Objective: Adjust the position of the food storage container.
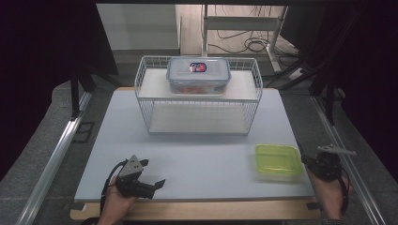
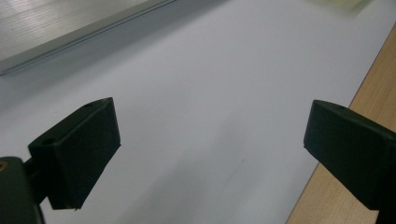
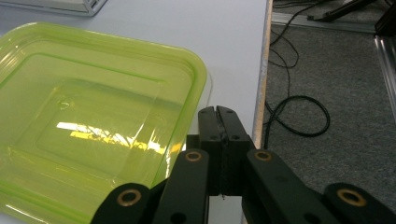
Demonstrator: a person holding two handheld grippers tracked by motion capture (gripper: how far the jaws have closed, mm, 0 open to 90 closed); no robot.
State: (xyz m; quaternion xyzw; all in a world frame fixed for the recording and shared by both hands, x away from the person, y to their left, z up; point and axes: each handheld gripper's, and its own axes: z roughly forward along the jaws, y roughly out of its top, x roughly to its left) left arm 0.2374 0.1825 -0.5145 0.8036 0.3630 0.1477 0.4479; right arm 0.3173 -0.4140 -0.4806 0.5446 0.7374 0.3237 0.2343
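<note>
green tub (image 1: 278, 160): sits empty on the tabletop (image 1: 197, 154) near its right edge; we judge it light, thin, springy and slick
hold: we would pinch its near rim
right tool (image 3: 218, 122): clenched on nothing, just beside the tub's corner
left tool (image 2: 210, 140): released, well apart

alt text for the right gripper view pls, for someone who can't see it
The right gripper has its two black jaws shut together, nothing between them, right beside the rim of an empty translucent green container on the white tabletop. Past the table edge lies grey floor with a looped black cable.
</note>
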